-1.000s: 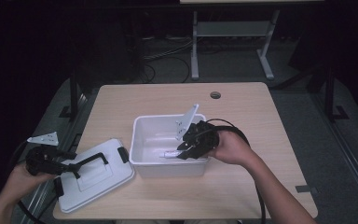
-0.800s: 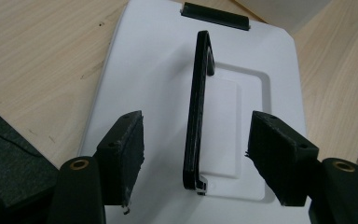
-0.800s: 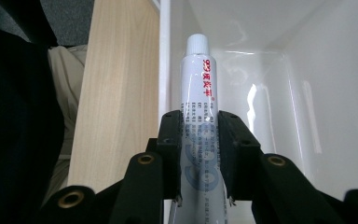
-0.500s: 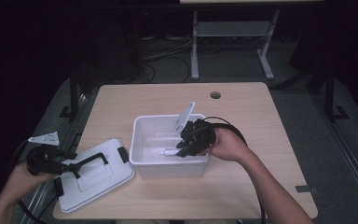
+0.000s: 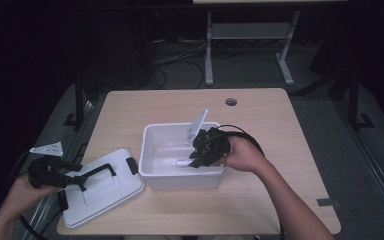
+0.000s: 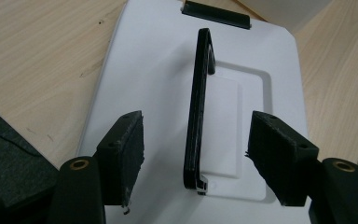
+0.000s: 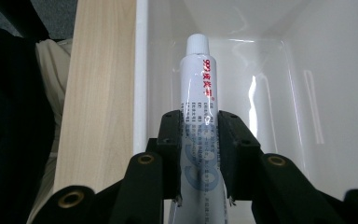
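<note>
High view showed the right claw (image 5: 196, 161) reaching into the white tub (image 5: 155, 137) at the middle of the bench (image 5: 280, 125), clenched on a white tube (image 5: 180, 163) with a white cap and red lettering. In the right gripper view the tube (image 7: 199, 107) sat between both pads, its cap pointing toward the tub's far wall. The left claw (image 5: 82, 176) hovered released over the white lid (image 5: 102, 192), which lay flat on the bench just left of the tub. Its pads stood either side of the lid's black handle (image 6: 196, 112) without touching it.

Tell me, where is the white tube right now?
The white tube is clamped in the right gripper, inside the white bin mid-table in the high view.
</note>
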The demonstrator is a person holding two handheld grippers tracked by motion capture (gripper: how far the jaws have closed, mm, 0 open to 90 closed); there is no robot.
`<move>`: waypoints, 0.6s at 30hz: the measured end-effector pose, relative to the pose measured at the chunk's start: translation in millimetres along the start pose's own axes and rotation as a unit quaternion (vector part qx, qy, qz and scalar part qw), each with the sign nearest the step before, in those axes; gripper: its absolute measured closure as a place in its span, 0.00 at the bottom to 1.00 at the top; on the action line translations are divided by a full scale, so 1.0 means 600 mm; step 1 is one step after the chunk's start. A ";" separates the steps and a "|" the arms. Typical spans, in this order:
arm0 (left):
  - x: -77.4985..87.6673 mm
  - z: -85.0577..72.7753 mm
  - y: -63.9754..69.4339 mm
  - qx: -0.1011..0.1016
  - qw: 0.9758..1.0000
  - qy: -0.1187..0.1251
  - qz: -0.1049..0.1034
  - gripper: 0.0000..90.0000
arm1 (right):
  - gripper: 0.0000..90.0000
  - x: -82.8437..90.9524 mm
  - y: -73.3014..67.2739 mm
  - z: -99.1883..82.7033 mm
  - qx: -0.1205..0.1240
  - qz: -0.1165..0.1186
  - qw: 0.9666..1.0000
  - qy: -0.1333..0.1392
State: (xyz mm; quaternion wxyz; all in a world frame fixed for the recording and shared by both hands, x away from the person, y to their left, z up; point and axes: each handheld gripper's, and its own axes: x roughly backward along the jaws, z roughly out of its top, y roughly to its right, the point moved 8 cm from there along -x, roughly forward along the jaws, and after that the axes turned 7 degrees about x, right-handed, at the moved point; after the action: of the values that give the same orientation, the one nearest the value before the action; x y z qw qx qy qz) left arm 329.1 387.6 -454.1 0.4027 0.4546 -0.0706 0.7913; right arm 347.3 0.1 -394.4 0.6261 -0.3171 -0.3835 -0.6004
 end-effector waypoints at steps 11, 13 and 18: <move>-0.001 -0.003 -0.001 0.002 1.000 0.000 -0.001 0.39 | 0.79 -0.012 0.003 -0.002 -0.007 0.010 1.000 -0.003; -0.001 -0.003 -0.002 0.002 1.000 0.001 -0.001 0.39 | 0.79 -0.014 0.003 -0.003 -0.006 0.012 1.000 -0.001; -0.001 -0.004 -0.002 0.003 1.000 0.001 -0.001 0.39 | 0.79 -0.025 0.003 -0.014 -0.015 0.019 1.000 -0.004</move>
State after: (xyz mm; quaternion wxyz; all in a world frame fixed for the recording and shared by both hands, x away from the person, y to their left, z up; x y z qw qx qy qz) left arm 328.5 389.1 -456.1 0.4021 0.4550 -0.0669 0.7917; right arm 350.1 0.7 -411.7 0.6310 -0.3362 -0.3705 -0.5929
